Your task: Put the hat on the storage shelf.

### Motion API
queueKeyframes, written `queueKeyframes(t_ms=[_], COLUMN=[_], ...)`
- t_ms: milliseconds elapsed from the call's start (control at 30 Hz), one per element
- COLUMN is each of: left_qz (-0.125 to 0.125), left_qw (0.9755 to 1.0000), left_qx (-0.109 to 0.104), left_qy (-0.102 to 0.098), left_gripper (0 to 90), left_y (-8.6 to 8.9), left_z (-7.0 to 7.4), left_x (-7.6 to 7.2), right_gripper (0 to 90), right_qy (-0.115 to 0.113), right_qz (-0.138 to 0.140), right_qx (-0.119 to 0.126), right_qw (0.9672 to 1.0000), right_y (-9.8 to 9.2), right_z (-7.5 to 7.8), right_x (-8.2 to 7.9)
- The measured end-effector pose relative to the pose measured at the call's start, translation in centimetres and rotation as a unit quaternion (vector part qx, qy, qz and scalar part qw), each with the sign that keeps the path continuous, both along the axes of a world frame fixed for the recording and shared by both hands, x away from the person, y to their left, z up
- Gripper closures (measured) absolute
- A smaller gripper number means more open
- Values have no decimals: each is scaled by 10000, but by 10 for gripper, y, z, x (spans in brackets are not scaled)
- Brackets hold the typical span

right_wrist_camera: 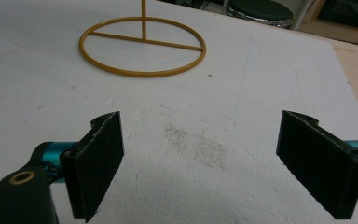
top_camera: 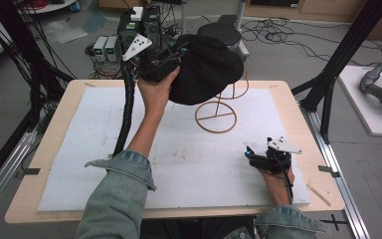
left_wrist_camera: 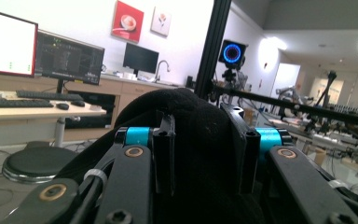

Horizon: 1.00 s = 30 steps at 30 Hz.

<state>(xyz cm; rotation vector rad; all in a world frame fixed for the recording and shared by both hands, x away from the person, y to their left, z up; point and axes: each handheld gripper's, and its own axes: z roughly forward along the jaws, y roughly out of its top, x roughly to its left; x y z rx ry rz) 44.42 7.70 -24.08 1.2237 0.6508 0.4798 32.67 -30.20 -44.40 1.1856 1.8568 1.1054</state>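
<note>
A black fabric hat [top_camera: 206, 69] hangs in the air over the far middle of the table, with my left gripper [top_camera: 178, 60] shut on its left side. In the left gripper view the dark cloth [left_wrist_camera: 200, 121] bulges between the two jaws of the left gripper [left_wrist_camera: 205, 156]. Below the hat stands a gold wire stand [top_camera: 216, 131] with a round base ring, and its upper part is hidden by the hat. My right gripper [top_camera: 250, 153] rests low on the white mat at the near right. The right gripper [right_wrist_camera: 200, 163] stands open and empty, facing the stand [right_wrist_camera: 143, 39].
A white foam mat [top_camera: 129, 164] covers the wooden table [top_camera: 25, 199]. A black stool [top_camera: 219, 32] and grey boxes [top_camera: 107, 47] stand on the floor beyond the far edge. Black frame posts [top_camera: 350, 45] rise at both sides.
</note>
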Motion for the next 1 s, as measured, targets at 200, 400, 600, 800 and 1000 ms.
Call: queueKeyframes(t_ms=[200, 400, 600, 800, 1000], left_qz=[-7, -28, -62, -125, -165], left_qw=[9998, 9995, 9987, 9977, 9964], left_qx=[152, 288, 463, 625, 781], left_qy=[95, 128, 210, 232, 268], left_gripper=[676, 674, 671, 667, 657], left_y=[-12, -25, -37, -49, -59], left_z=[-7, -12, -18, -23, -31], left_x=[8, 14, 21, 27, 33], right_gripper=[146, 146, 145, 145, 146], right_qy=[11, -3, 1, -3, 7], right_qz=[9, 28, 19, 30, 25], right_qx=[10, 1, 10, 14, 22], right_qw=[10000, 10000, 10000, 10000, 10000], right_y=[0, 0, -1, -1, -1], right_z=[0, 0, -1, -1, -1], right_x=[0, 1, 1, 1, 1])
